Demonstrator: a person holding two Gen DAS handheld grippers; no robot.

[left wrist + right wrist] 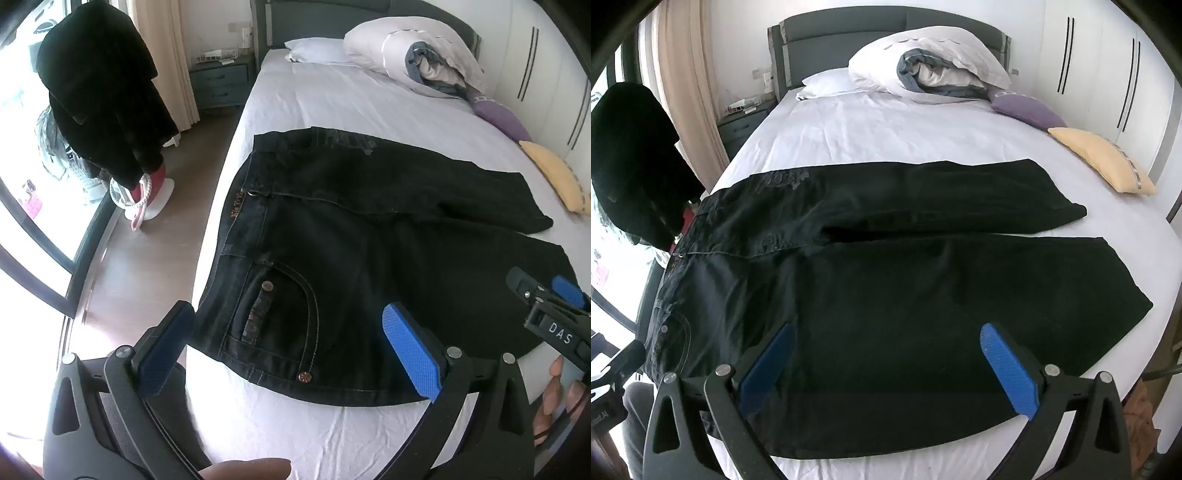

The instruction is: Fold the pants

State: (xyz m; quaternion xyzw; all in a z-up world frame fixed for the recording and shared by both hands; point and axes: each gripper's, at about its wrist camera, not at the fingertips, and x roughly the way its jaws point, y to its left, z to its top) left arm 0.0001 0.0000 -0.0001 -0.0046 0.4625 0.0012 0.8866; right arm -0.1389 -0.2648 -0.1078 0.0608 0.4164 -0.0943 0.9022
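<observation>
A pair of black jeans (886, 295) lay spread flat across the near half of a bed (868, 129) covered in a white sheet, the waistband toward nine o'clock and the two legs running out toward three o'clock, slightly parted from the crotch onward. In the left wrist view the left gripper (291, 347) hung above the near hip of the jeans (351, 240), its blue-padded jaws spread wide with only the front pocket and its copper rivets seen between them; neither pad touched the cloth. At four o'clock of that view the right gripper (546, 295) hung over the near leg, with fingers of a hand (554, 391) beneath it. In the right wrist view the right gripper (886, 365) stood with its jaws just as far apart, over the near leg around the thigh, gripping nothing. Toward twelve o'clock a bundled duvet (931, 66) and a white pillow (827, 85) sat against the grey headboard (849, 29), with a purple cushion (1027, 109) and a yellow cushion (1100, 158) at about two o'clock. A dark coat (99, 92) hung at ten o'clock beside the bed.
</observation>
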